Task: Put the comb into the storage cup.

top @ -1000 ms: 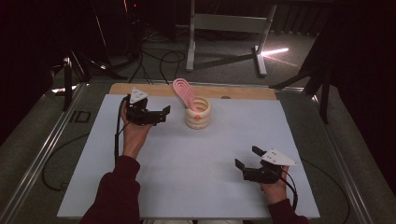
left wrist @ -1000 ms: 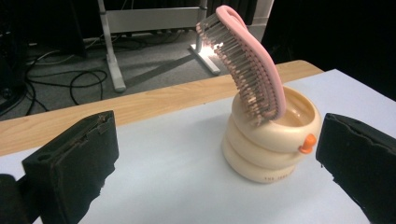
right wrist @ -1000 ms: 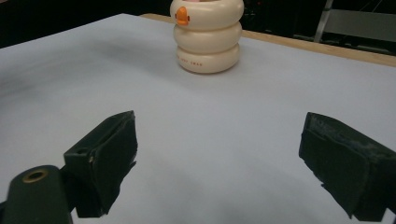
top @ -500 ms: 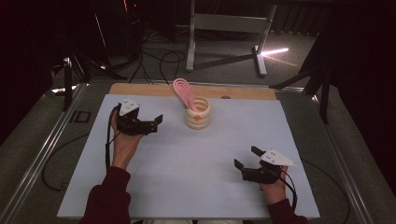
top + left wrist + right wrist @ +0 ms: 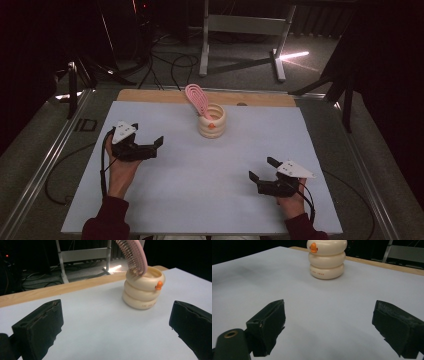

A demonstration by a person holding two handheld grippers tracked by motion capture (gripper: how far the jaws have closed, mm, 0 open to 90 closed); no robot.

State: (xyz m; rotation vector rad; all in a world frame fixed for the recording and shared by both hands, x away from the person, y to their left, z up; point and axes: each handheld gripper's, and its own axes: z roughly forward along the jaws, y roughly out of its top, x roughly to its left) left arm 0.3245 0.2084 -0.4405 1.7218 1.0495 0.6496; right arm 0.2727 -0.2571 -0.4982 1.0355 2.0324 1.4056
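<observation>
a cream holder [image 5: 211, 121], shaped like three stacked rings with a small orange knob [image 5: 212, 126] on its upper ring, stands upright toward the far middle of the white surface [image 5: 200, 200], just short of the wooden strip [image 5: 150, 96] along the far edge. a pink brush [image 5: 197, 99] sits in it, one end down inside the holder and its oval, bristled head sticking out above the rim; its long axis leans up and away toward the far left in the high view. in the left gripper view the holder [image 5: 143, 288] is ahead and to the right, with the brush head [image 5: 133, 255] tilting over its rim.

the left tongs [image 5: 156, 146] are spread wide, hold nothing and point right, toward the holder, well short of it. the right tongs [image 5: 260, 169] are also wide open and empty, near the front right of the surface, well apart from the holder [image 5: 327, 258].
</observation>
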